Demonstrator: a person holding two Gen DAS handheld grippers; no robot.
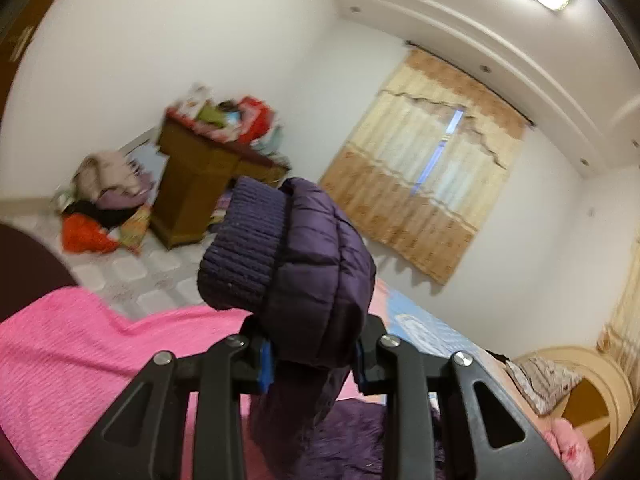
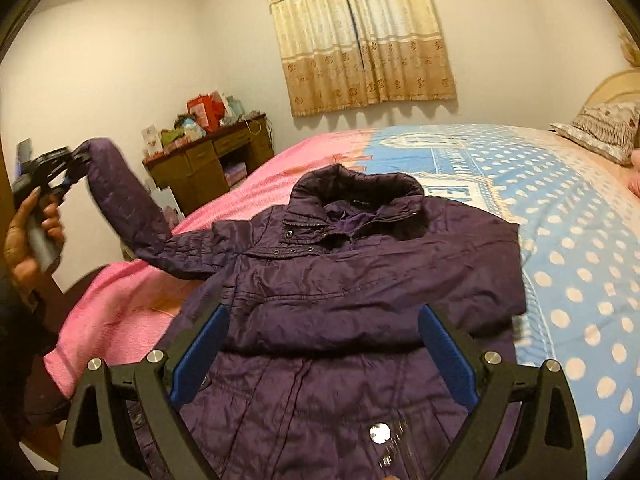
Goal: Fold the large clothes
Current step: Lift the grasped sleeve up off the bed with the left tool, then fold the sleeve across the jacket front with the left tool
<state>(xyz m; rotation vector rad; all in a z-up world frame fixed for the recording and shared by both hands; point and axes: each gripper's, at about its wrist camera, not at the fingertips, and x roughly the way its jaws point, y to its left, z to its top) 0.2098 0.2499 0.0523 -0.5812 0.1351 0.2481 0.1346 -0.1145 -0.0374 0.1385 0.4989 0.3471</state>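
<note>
From your left wrist, the left gripper [image 1: 314, 354] has its fingers [image 1: 265, 364] clamped on the sleeve [image 1: 316, 272] of the purple jacket, just behind the ribbed cuff [image 1: 244, 248]. The cuff stands up past the fingers, raised above the pink blanket [image 1: 100, 344], with the curtain [image 1: 420, 168] and a cluttered desk [image 1: 200, 184] beyond. The picture is blurred at the edges.

From your right wrist, the jacket [image 2: 360, 280] lies front-up on the bed [image 2: 560, 220], collar [image 2: 356, 184] toward the curtain. Its far sleeve already lies folded across the chest. The other sleeve [image 2: 128, 208] is lifted off to the side, held by the left gripper [image 2: 72, 160] in your hand [image 2: 28, 232]. The right gripper [image 2: 320, 356] hovers over the lower body of the jacket with its fingers [image 2: 200, 352] wide apart and nothing pinched between them.

By my reading you are early to midway: one sleeve is in, the raised one has yet to be laid across, and the body has still to be folded up.
</note>
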